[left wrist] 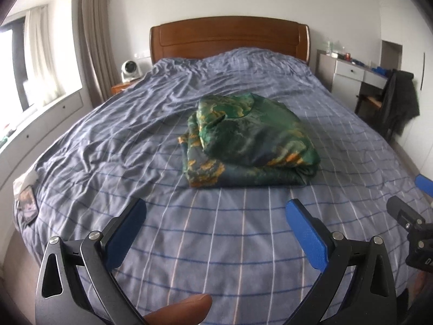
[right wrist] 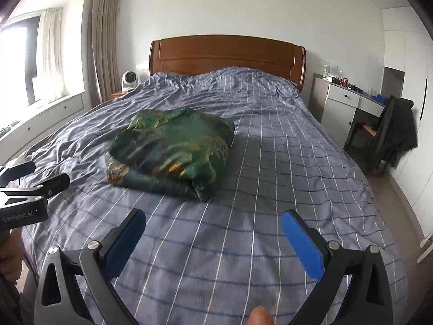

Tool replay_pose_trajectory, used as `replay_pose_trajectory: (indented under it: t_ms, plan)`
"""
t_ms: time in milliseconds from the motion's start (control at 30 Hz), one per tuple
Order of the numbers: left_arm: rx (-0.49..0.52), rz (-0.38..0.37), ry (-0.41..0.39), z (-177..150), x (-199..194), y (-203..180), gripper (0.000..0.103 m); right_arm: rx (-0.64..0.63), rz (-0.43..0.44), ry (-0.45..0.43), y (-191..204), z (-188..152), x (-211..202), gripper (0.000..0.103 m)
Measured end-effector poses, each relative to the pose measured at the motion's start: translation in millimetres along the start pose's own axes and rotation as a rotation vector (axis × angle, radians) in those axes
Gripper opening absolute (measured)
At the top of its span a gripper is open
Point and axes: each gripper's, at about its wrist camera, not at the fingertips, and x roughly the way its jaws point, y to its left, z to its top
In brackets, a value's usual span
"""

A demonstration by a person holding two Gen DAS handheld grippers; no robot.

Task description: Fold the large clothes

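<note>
Bare checked bedcover is lying between both grippers and the folded green garment, nothing blocking; the headboard is standing behind.

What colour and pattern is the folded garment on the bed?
The folded garment is dark green with orange-yellow and blue patches, an irregular print. It shows best in the left wrist view.

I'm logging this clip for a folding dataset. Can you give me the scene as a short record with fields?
setting: bedroom, bed with blue checked cover
garment: green patterned cloth, folded into a bundle, lying mid-bed
left gripper: open, empty, above the cover, short of the bundle
right gripper: open, empty, also short of it
contact: neither touches the cloth
background: wooden headboard, small fan, desk
</note>
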Motion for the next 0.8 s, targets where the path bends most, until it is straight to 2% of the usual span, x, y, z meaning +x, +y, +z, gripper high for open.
replay_pose_trajectory:
  t_ms: [267, 600, 800]
  plan:
    - [0.025, -0.033, 0.000, -4, -31, -2, 0.103, -0.078, 0.010, 0.001, 19, 1, -33, 0.103]
    - [0.000, -0.067, 0.006, -4, -52, 3, 0.103, -0.012, 0.026, 0.063, 16, -2, -51, 0.103]
    - [0.024, -0.082, -0.009, 0, -59, -3, 0.103, -0.010, 0.027, 0.043, 16, -2, -55, 0.103]
